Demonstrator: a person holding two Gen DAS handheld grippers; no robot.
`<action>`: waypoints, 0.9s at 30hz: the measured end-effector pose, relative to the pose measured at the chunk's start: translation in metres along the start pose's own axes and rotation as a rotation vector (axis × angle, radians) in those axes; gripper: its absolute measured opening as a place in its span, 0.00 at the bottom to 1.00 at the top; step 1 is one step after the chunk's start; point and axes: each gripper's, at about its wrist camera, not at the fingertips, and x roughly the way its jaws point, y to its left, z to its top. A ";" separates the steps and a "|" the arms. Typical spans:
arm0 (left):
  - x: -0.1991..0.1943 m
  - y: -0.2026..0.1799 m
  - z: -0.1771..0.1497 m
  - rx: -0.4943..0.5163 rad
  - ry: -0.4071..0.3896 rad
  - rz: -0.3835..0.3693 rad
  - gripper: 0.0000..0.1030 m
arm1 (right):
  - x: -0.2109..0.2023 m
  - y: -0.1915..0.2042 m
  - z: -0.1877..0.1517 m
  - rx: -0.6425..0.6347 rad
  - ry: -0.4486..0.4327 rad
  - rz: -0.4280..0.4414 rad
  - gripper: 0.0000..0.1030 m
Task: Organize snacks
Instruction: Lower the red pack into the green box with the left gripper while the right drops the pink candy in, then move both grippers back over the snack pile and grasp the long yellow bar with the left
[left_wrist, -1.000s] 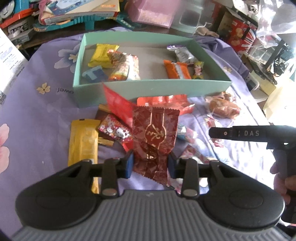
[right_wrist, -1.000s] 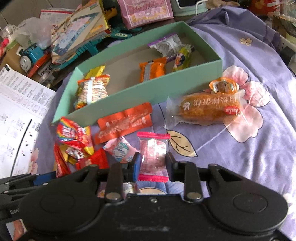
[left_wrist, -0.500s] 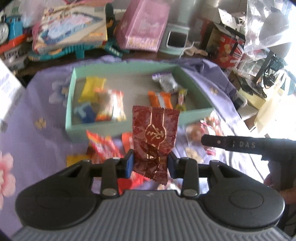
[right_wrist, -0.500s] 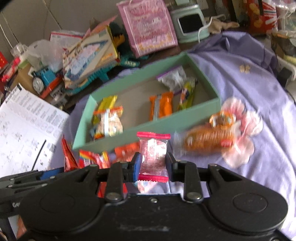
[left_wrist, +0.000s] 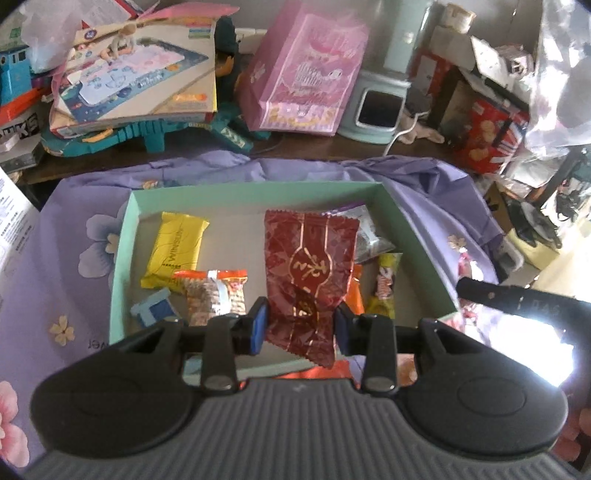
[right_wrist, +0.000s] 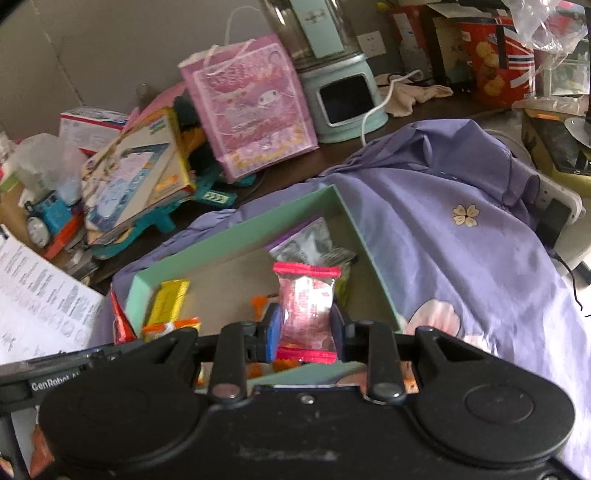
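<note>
- Left wrist view: left gripper (left_wrist: 300, 328) pinching the dark red packet (left_wrist: 310, 273), now carried from over the loose pile to above the green box (left_wrist: 122, 258), centre frame; ready to drop in.
- Right wrist view: right gripper (right_wrist: 306, 330) clamping the pink packet (right_wrist: 306, 306), likewise lifted over the box's (right_wrist: 236, 236) right end, low centre; both deliveries nearly done.

daylight blows out the left wrist view's right edge; fisheye bends edges, corners dark, detail slightly soft.
</note>
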 end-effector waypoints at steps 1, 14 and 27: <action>0.008 0.001 0.002 -0.001 0.011 0.005 0.35 | 0.007 -0.002 0.003 0.002 0.006 -0.007 0.27; 0.060 0.009 0.001 -0.003 0.093 0.055 0.46 | 0.052 -0.005 0.005 -0.014 0.039 -0.051 0.35; 0.036 0.006 -0.007 -0.026 0.057 0.124 1.00 | 0.018 0.006 -0.008 -0.018 -0.008 -0.029 1.00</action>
